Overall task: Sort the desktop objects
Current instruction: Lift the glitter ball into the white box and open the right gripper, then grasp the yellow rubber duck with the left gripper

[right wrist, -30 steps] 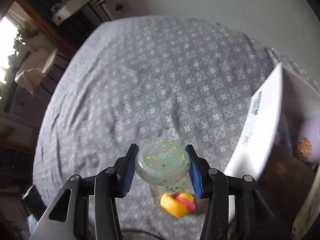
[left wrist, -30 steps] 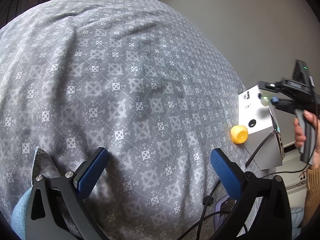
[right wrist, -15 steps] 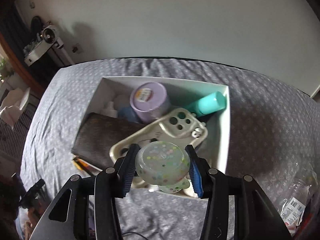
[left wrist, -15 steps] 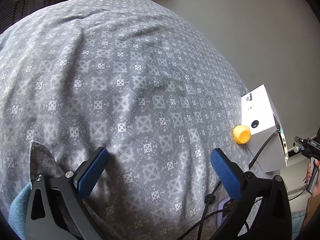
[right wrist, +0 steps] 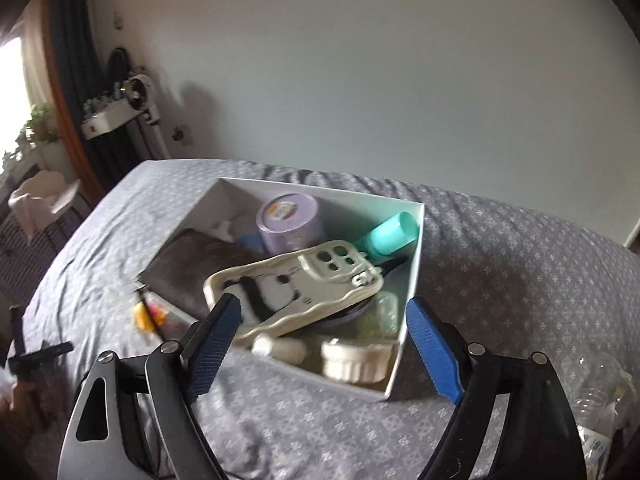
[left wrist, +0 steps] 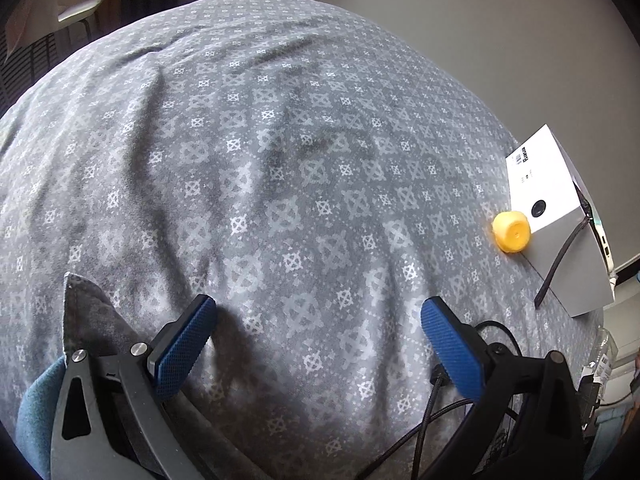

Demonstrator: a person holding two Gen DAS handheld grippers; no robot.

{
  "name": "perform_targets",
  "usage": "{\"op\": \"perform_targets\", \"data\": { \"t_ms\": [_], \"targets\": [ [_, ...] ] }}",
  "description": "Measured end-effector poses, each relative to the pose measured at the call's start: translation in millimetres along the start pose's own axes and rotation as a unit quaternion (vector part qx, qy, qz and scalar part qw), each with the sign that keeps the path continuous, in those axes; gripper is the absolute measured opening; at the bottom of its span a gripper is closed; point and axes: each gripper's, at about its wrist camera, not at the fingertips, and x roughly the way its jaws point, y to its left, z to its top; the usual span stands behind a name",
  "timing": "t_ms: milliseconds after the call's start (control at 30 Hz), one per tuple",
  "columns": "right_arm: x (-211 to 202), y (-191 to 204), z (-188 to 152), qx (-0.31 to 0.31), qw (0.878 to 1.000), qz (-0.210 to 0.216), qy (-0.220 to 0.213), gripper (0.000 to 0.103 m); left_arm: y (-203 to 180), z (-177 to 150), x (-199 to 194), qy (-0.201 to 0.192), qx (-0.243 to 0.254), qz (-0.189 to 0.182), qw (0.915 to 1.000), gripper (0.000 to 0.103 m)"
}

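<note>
My right gripper hangs over the near side of the white box, its jaws opening with nothing pressed between them. The clear confetti-speckled case lies in the box beside a cream phone case, a purple jar, a teal bottle, a brown wallet and a white ramekin. A yellow duck toy lies on the patterned grey cloth against the box. My left gripper stands open above bare cloth, holding nothing.
A crinkled clear plastic bottle lies on the cloth right of the box. Black cables run under the left gripper. A folded-back cloth corner shows at lower left. A wall stands behind the box.
The right gripper swung from the duck toy over to the box, then opened and let the confetti case drop into it. The left gripper drifted slightly, still open.
</note>
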Motion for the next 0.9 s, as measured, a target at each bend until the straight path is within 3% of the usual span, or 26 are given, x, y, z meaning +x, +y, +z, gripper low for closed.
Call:
{"op": "perform_targets", "data": {
  "t_ms": [67,200,367,533,767,867,900],
  "targets": [
    [-23.1,21.5,-31.6,-0.026,0.999,0.013,-0.023,0.103,-13.0,-3.4,-7.3,-0.001,0.017,-0.02,0.9997,0.102],
    [-40.0,55.6,-102.9,-0.055,0.996,0.054,-0.048,0.103,-63.6,-8.7,-28.1,-0.019,0.09,-0.062,0.9939,0.102],
    [15.0,78.4,-163.6,-0.08,0.995,0.033,0.048,0.103,-148.3,-3.3,-30.4,-0.035,0.231,-0.062,0.9704,0.102],
    [70.3,64.1,-191.1,-0.009,0.991,0.047,0.123,0.103,-207.5,12.7,11.7,-0.021,0.315,-0.045,0.9479,0.102],
    [80.0,68.8,-206.4,-0.032,0.993,0.025,0.111,0.103,-236.5,30.0,83.3,-0.009,0.342,-0.021,0.9395,0.102],
    [78.9,66.3,-206.7,-0.028,0.994,0.031,0.104,0.103,-234.8,31.6,98.5,0.005,0.337,-0.029,0.9409,0.083],
    [79.0,66.3,-207.3,-0.029,0.994,0.032,0.102,0.103,-231.8,30.5,104.3,0.015,0.334,-0.027,0.9419,0.063]
  ]
}}
